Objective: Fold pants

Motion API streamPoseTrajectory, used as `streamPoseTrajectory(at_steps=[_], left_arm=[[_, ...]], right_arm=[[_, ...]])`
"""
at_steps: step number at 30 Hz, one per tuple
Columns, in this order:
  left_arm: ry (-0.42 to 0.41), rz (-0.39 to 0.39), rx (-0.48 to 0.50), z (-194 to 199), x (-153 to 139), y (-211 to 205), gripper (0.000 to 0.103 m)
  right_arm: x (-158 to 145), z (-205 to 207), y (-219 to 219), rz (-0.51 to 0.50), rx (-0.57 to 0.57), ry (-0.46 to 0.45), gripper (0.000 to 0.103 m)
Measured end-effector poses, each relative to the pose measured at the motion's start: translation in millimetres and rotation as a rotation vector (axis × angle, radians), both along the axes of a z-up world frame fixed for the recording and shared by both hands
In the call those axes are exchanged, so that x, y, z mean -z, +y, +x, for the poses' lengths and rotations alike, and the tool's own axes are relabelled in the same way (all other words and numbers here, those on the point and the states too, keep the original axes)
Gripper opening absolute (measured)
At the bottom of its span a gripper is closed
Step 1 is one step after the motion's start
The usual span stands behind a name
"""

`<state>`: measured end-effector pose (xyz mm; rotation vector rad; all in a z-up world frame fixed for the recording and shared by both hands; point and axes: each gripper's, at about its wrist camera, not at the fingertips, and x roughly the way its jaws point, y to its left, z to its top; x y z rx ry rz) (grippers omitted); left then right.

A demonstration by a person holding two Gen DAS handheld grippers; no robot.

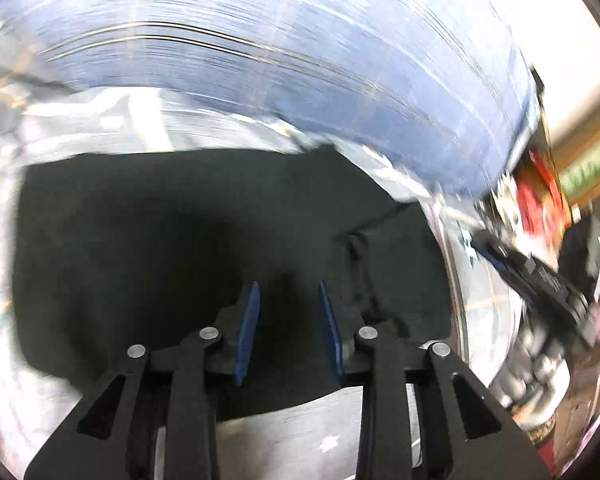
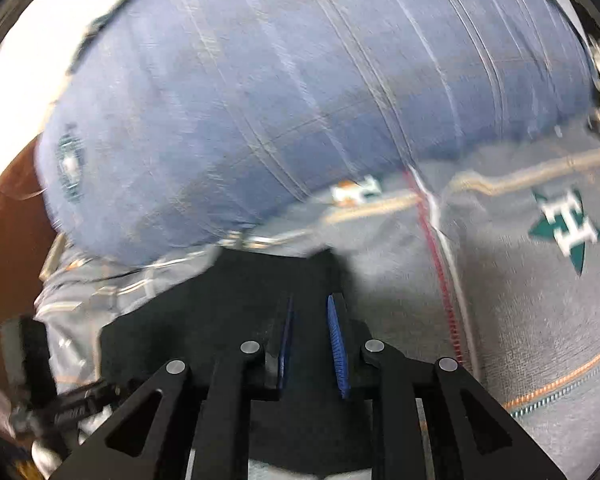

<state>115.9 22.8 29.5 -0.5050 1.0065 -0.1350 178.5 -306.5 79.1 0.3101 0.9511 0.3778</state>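
Observation:
Black pants [image 1: 160,240] lie flat on a pale grey bedspread [image 1: 100,128], filling the middle of the left wrist view, with a raised fold near their right side. My left gripper [image 1: 288,286] hovers over them, its blue pads apart and no cloth pinched between them. In the right wrist view a corner of the pants [image 2: 240,288] lies under my right gripper [image 2: 310,300]. Its pads stand a narrow gap apart with nothing gripped. A blurred black tool, likely the right gripper [image 1: 540,276], shows at the right edge of the left wrist view.
A large blue pillow [image 2: 260,100] lies just beyond the pants, also across the top of the left wrist view [image 1: 300,60]. The bedspread [image 2: 520,320] carries a green star logo [image 2: 564,228] and a red seam. Blurred red clutter [image 1: 540,200] sits past the bed's right edge.

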Motion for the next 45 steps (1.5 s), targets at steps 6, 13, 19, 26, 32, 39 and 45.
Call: streamPoseTrajectory(at_steps=[6,13,19,26,32,39,45], left_arm=[[0.015,-0.112,-0.177,-41,20,57,0.028],[-0.051,-0.167,-0.317,-82,28,100,0.034],[-0.114,-0.251,-0.380,-98,46,131,0.034],[-0.166,-0.207,-0.403,-124,61,141,0.034],[-0.188,-0.261,-0.423,-130,77,144,0.034],[-0.206,-0.277,-0.410,-131,77,145,0.034],[-0.232,-0.271,-0.416,-135,74,148,0.034]], right_arm=[[36,-2,70,0.069,-0.168,0.153,0.020],[58,0,91,0.035,-0.143,0.237,0.021],[6,-23,161,-0.041,-0.298,0.118,0.049],[13,-26,299,-0.164,-0.477,0.168,0.058],[57,-19,381,-0.462,-0.497,0.181,0.058],[89,-35,434,-0.818,-0.463,0.086,0.068],[62,-29,400,-0.688,-0.427,0.083,0.013]])
